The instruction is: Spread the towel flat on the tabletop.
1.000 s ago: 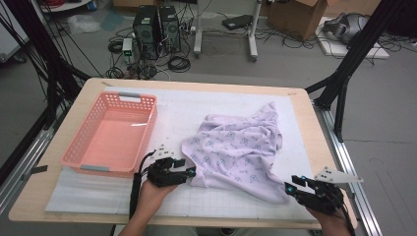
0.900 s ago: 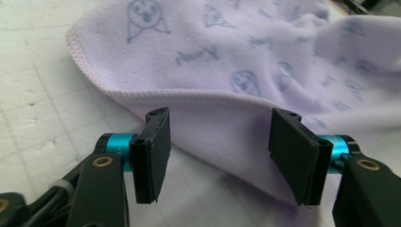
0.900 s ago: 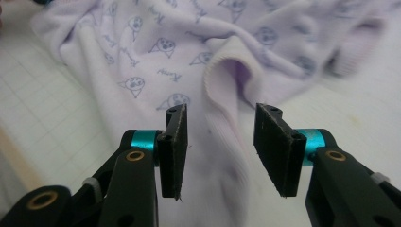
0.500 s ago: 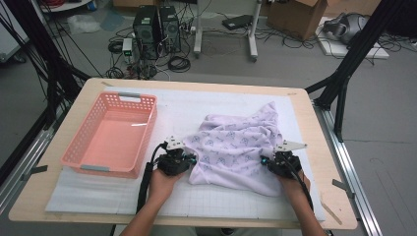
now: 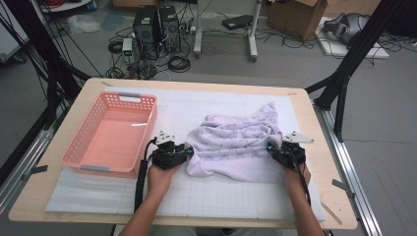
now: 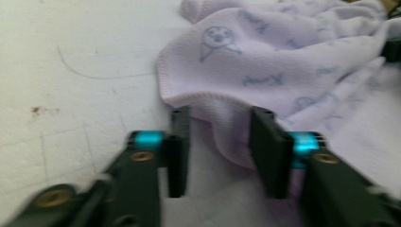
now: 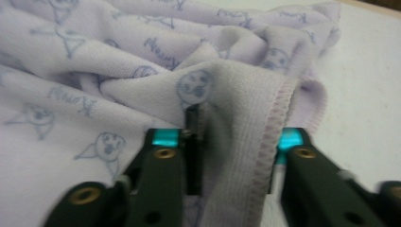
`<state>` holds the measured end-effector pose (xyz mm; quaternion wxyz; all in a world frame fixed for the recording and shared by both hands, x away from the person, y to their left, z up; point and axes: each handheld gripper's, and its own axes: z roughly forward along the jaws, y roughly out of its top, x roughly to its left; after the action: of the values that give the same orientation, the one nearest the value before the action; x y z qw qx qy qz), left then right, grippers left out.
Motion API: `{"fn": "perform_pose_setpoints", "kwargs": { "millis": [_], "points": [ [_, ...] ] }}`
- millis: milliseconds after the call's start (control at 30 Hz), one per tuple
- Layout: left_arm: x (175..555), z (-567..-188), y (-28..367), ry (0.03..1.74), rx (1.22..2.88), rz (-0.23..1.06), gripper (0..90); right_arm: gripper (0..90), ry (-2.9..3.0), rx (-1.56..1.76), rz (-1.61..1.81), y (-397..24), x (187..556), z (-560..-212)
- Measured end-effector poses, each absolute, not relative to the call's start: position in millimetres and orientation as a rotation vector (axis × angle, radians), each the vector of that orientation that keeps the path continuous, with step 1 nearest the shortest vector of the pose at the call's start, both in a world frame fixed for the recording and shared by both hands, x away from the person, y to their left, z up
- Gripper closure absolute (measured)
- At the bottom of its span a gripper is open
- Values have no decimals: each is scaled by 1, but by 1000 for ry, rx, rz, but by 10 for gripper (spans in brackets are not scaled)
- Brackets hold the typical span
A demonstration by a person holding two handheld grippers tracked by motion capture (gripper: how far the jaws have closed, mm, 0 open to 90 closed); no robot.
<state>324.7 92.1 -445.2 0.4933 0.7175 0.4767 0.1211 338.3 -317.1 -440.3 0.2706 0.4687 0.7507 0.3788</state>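
Observation:
A crumpled lilac cloth (image 5: 236, 142) printed with small blue faces lies on the white mat, right of centre. My left gripper (image 5: 188, 151) sits at its left edge. In the left gripper view the jaws (image 6: 220, 127) have just been opening and stand apart, with a fold of the cloth (image 6: 283, 61) between them, loose. My right gripper (image 5: 270, 147) is at the cloth's right edge. Its jaws (image 7: 236, 127) have also just been opening, and a hemmed fold of the cloth (image 7: 118, 71) hangs between them, draped over the right one.
A pink plastic basket (image 5: 78, 164) stands with nothing in it on the left of the mat, close beside my left hand. The wooden table edge (image 5: 324, 147) runs just right of my right gripper. Black frame posts rise at both sides.
My right hand has come up and left from the front right corner to the cloth's right edge. The left gripper has nudged onto the left edge. The cloth's lower part is bunched in.

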Motion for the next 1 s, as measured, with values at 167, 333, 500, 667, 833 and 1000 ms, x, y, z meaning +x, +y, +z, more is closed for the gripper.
{"fn": "perform_pose_setpoints", "kwargs": {
  "millis": [167,333,500,667,833,1000],
  "points": [
    [305,-438,101,1052,1736,269,488,546,1991,1287,1097,-336,315,-427],
    [289,-440,101,971,1826,268,490,531,1954,1298,1132,-357,288,-418],
    [282,-451,96,957,1895,225,509,565,2101,1271,1111,-364,266,-429],
    [278,-452,86,936,1995,218,754,594,2171,1337,1064,-366,265,-443],
    [267,-447,98,970,1948,204,863,853,2229,1326,1030,-366,259,-442],
    [250,-446,117,994,1893,141,862,855,2206,1350,1070,-367,243,-438]
  ]
}}
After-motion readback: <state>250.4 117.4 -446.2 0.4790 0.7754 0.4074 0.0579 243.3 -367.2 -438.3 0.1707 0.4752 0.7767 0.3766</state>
